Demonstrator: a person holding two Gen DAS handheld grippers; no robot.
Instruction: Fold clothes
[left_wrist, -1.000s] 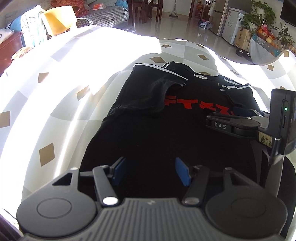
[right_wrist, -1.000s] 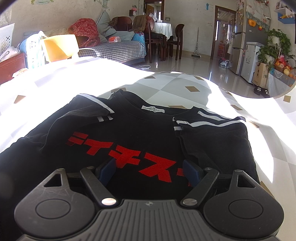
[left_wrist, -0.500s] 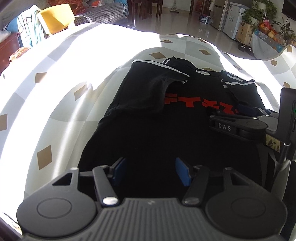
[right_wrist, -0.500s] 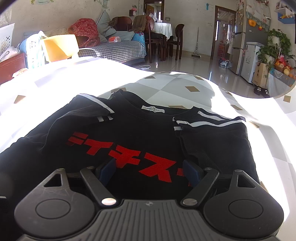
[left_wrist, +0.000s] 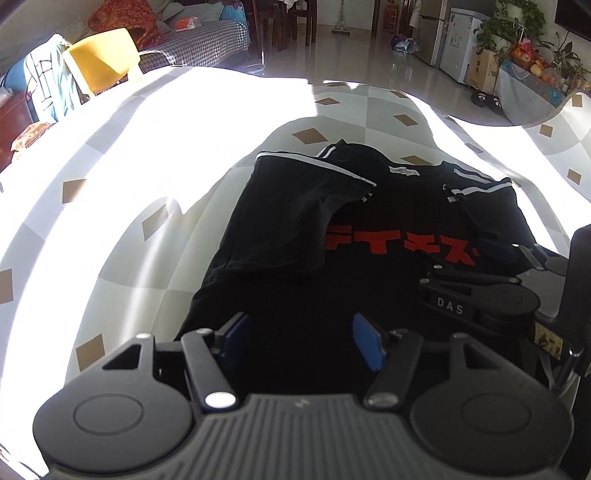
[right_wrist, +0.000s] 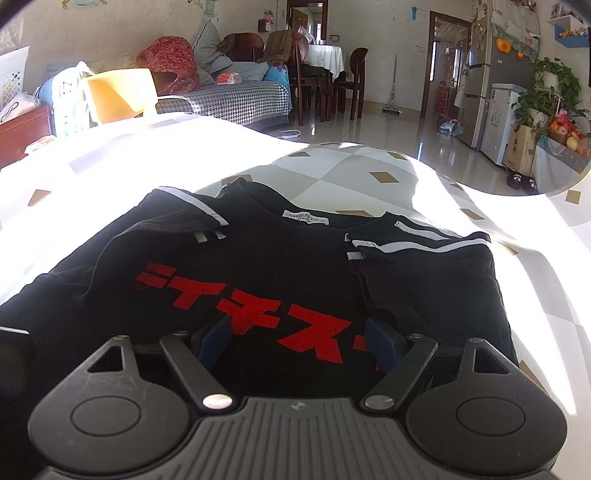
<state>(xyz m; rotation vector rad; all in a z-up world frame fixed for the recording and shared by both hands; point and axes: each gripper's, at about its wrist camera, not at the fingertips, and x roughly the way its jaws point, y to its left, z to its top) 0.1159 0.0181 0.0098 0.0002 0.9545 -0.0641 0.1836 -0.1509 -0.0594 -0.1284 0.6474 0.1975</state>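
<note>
Left gripper (left_wrist: 301, 341): jaws part-spread and opening, blue pads clear of each other, poised over the lower body of the black T-shirt (left_wrist: 295, 258); nothing is pinched between them. Right gripper (right_wrist: 297, 341): jaws spread wide above the red lettering (right_wrist: 243, 306) on the shirt's chest, gripping nothing; whether the pads touch the cloth cannot be told. The shirt lies flat on the white patterned tablecloth (left_wrist: 110, 221), both sleeves folded inward, collar label (right_wrist: 304, 217) at the far end. Beyond the table: a yellow chair (right_wrist: 118, 94), a checked sofa (right_wrist: 236, 98), a dining set and a refrigerator (right_wrist: 480, 92).
</note>
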